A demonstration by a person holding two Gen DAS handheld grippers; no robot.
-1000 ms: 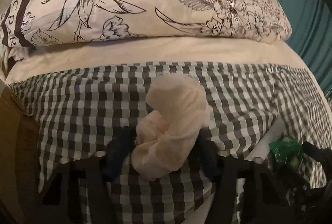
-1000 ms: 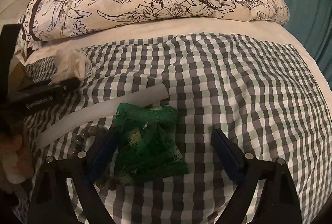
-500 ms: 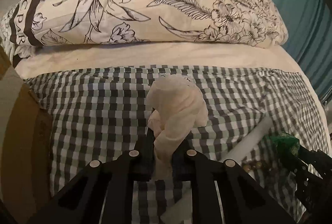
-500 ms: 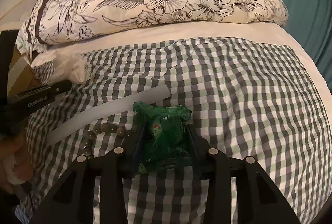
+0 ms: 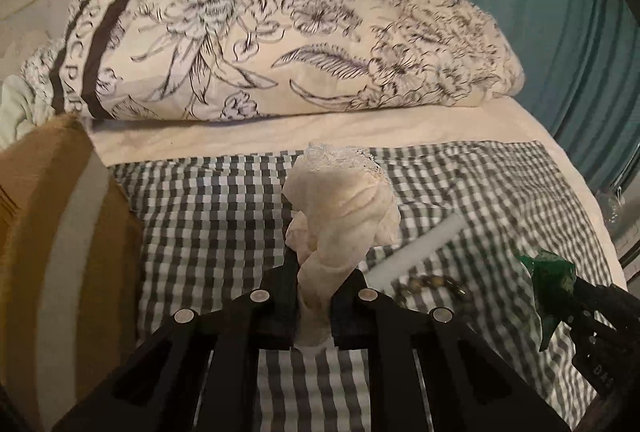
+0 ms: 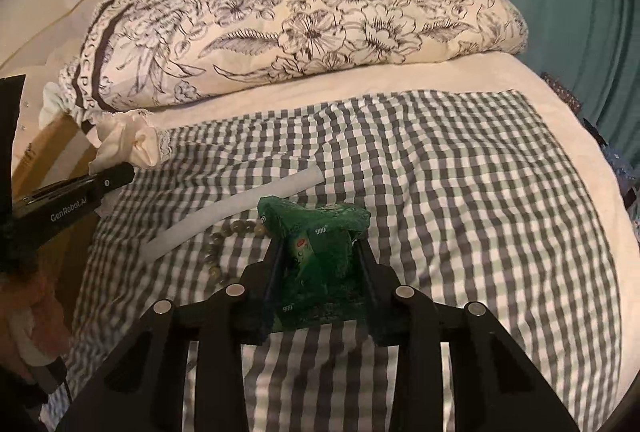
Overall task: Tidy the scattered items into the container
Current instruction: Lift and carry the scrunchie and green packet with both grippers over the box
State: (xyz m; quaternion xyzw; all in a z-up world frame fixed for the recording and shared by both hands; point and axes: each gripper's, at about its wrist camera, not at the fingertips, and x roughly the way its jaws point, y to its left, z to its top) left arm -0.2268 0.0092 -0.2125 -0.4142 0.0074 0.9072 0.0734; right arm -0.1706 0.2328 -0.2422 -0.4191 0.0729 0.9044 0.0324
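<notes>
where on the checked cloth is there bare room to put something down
The right half of the checked cloth is bare, bordered by the floral pillow behind and the cream sheet at the right. It is crowded left of centre: the white strip, the beads and both loaded grippers sit there, near the cardboard box.

On the bed (image 6: 460, 80), the checked cloth (image 6: 440, 192) lay before the pillow (image 6: 320, 24). On the cloth lay a strip (image 6: 240, 208), beads (image 6: 236, 232) just before it; a box (image 5: 60, 232) stood left.
</notes>
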